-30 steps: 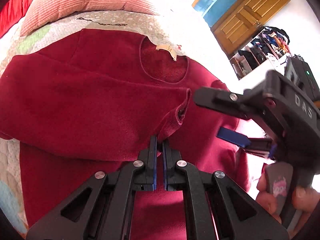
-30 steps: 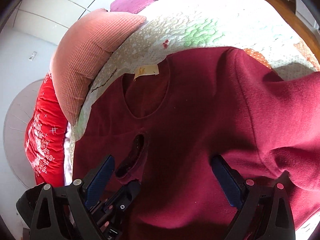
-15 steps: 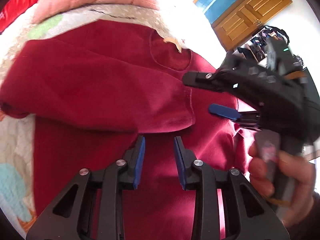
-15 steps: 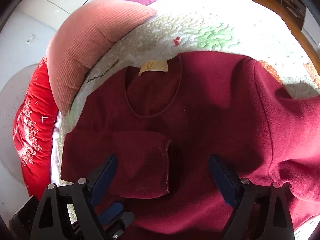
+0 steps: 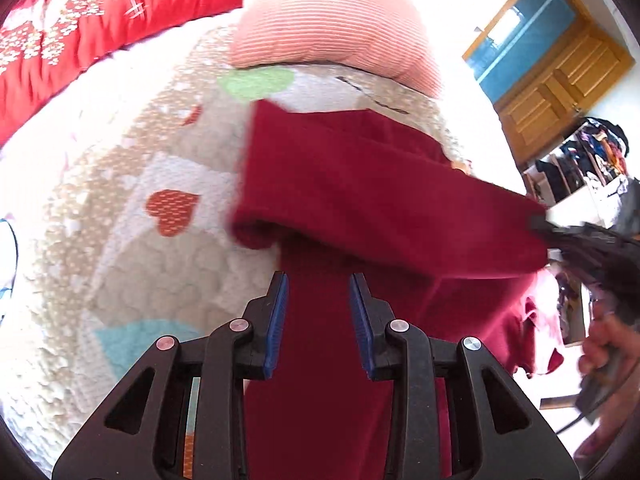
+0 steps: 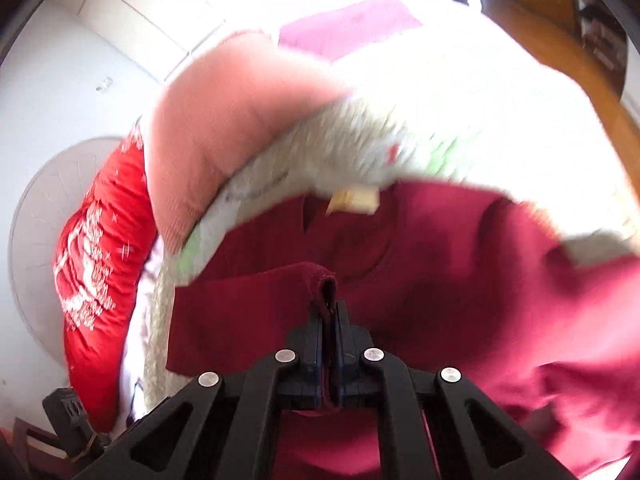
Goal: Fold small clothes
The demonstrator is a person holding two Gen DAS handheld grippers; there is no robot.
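Observation:
A dark red sweater [image 5: 360, 184] lies face up on the bed, its neck label [image 6: 354, 200] towards the pillow. One sleeve [image 5: 400, 216] is folded across the chest. My right gripper [image 6: 330, 308] is shut on that sleeve's cuff [image 6: 326, 280] and holds it a little above the body; it appears blurred at the right edge of the left wrist view [image 5: 544, 228]. My left gripper [image 5: 318, 300] hangs open over the sweater's left side, blue pads [image 5: 278, 316] apart, gripping nothing.
The patterned quilted bedspread [image 5: 160, 208] lies under the sweater. A pink ribbed pillow [image 5: 332, 20] and a red quilt [image 5: 80, 20] sit at the head. A person's hand [image 5: 604, 344] holds the right gripper. A wooden door [image 5: 560, 92] and clothes rack [image 5: 580, 160] stand beyond.
My left gripper let go of the sleeve cuff, opened and swung left along the sweater. My right gripper went from wide open to shut on the cuff and rose with it.

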